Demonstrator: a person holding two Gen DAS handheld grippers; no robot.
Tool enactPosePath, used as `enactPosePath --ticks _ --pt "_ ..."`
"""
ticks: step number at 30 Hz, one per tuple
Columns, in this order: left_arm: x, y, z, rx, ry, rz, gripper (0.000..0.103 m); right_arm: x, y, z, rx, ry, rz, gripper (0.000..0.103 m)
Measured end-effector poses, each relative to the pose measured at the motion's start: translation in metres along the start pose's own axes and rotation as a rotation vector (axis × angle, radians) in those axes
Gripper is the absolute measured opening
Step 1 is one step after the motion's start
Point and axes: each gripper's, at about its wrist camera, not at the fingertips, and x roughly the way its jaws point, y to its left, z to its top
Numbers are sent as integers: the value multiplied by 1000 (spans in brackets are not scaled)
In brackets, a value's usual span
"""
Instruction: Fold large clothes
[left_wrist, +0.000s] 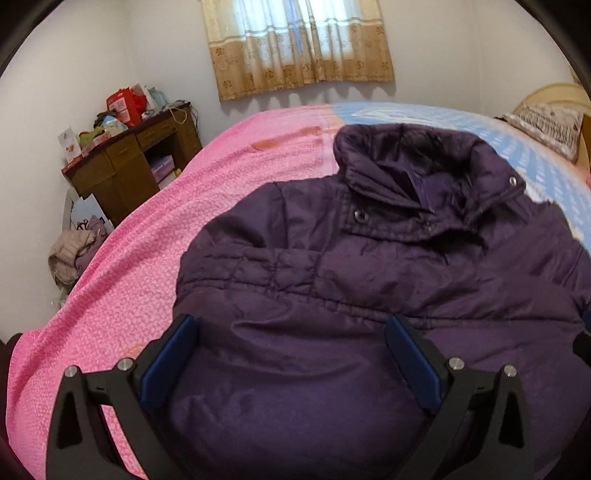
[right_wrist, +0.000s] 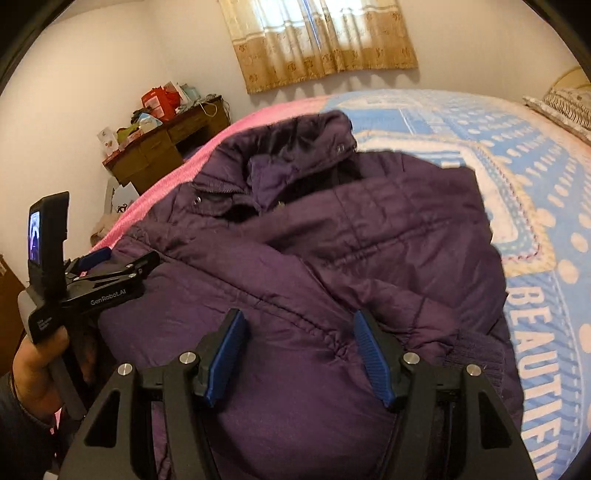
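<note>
- One garment was in play: a dark purple padded jacket (left_wrist: 369, 280), lying front-up on the bed (left_wrist: 155, 258), collar (left_wrist: 417, 166) toward the curtained window (left_wrist: 299, 44) and hem toward the camera.
- Body straddled the seam where the pink cover meets the blue patterned blanket (right_wrist: 535, 192).
- In the right wrist view the right-hand side of the jacket appeared already laid over the chest, with a ribbed cuff (right_wrist: 476, 354) showing at the lower right edge. I read that as a sleeve or side panel folded in; it could equally be loose bunching.
- Left side: no clear fold seen. Its shoulder and quilted panel lay rumpled but spread out in the left wrist view.
- Left hand-held gripper (left_wrist: 291, 365) had its jaws wide apart above the lower body of the jacket, nothing between the pads, no fabric pinched.
- Right hand-held gripper (right_wrist: 299, 362) likewise stood about half open over the lower front, pads clear of the cloth, holding nothing.
- A person's hand (right_wrist: 37, 373) showed on the left tool's handle in the right wrist view.
- Judgement: early to middle stage. Left to do, by my estimate: bring the left side in, then fold hem up toward collar and square the bundle.
</note>
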Motion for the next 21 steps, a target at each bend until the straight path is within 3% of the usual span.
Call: enactPosePath --ticks 10,21 --pt "7 -22 -9 117 71 103 103 25 15 1 -92 52 -100 63" --pt "8 -28 -9 141 82 126 103 32 26 -1 -173 78 -192 63"
